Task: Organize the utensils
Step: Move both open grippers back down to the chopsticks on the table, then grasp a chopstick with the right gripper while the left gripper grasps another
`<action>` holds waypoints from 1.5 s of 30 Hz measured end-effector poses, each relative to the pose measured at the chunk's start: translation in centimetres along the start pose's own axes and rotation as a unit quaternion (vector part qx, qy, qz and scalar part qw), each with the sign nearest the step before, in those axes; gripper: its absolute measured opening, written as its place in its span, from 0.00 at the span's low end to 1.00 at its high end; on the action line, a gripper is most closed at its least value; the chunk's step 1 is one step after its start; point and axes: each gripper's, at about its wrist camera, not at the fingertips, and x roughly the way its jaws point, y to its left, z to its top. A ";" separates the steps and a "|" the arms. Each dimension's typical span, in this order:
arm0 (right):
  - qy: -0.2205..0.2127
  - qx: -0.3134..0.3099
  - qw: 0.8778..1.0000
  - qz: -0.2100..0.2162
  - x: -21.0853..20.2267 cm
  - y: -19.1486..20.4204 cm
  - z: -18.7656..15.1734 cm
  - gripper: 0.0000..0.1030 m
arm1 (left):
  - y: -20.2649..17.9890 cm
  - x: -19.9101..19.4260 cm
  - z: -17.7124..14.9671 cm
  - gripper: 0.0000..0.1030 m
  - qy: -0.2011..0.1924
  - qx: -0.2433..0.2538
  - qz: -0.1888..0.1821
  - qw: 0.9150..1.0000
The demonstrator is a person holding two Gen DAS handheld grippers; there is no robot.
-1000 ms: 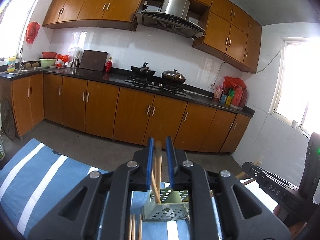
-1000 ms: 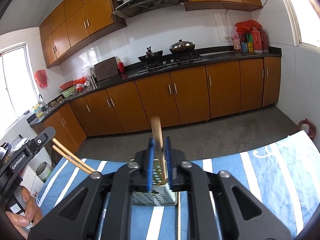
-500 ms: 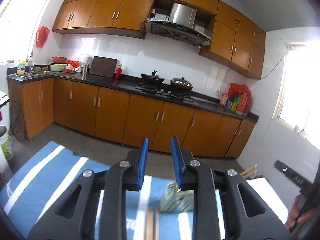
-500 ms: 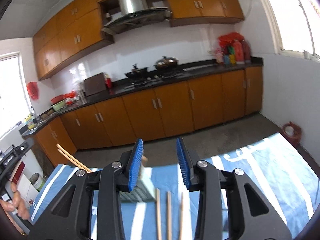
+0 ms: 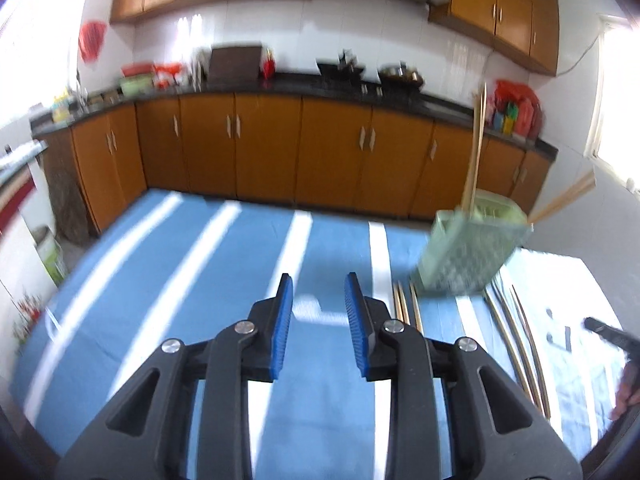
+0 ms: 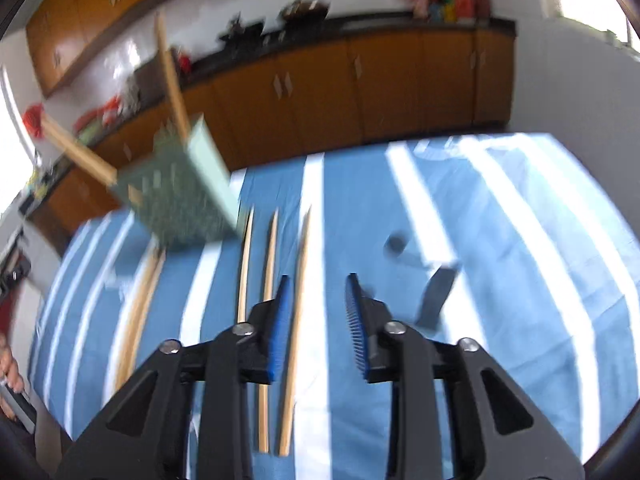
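We see left gripper (image 5: 319, 298) jaws apart, empty | right gripper (image 6: 316, 300) jaws just narrowed, apart, unclamped, over chopstick (image 6: 298, 304) | holder (image 6: 180, 188) upright on bench (image 6: 500, 240)

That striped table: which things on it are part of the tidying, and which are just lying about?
Part of the job:
green holder with chopsticks standing in it
loose chopsticks on the cloth

Lying about:
dark flat block
small dark round thing

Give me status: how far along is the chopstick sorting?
Done: several chopsticks stand in the green holder. In hand: nothing; left gripper and right gripper are open and empty, the right with one loose chopstick between its jaws. Left: loose chopsticks on the striped cloth.
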 end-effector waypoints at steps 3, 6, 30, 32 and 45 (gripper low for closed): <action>0.036 -0.022 0.999 0.000 2.7 1.7 -2.3 0.22 | -0.6 1.2 -1.8 0.27 0.031 0.000 -0.020 0.999; 0.050 -0.033 0.998 -0.011 4.2 2.5 -3.8 0.21 | -1.4 2.3 -3.2 0.27 0.053 0.001 -0.035 0.998; 0.034 -0.004 0.996 -0.082 4.8 -0.8 -4.7 0.08 | -6.8 6.1 -9.2 0.17 0.146 0.069 -0.099 0.982; 0.033 -0.002 0.996 -0.080 4.8 -0.9 -4.7 0.08 | -7.0 6.3 -9.6 0.16 0.151 0.074 -0.100 0.981; 0.033 -0.004 0.997 -0.076 4.7 -0.8 -4.8 0.08 | -8.1 6.4 -10.7 0.10 0.155 0.105 -0.070 0.980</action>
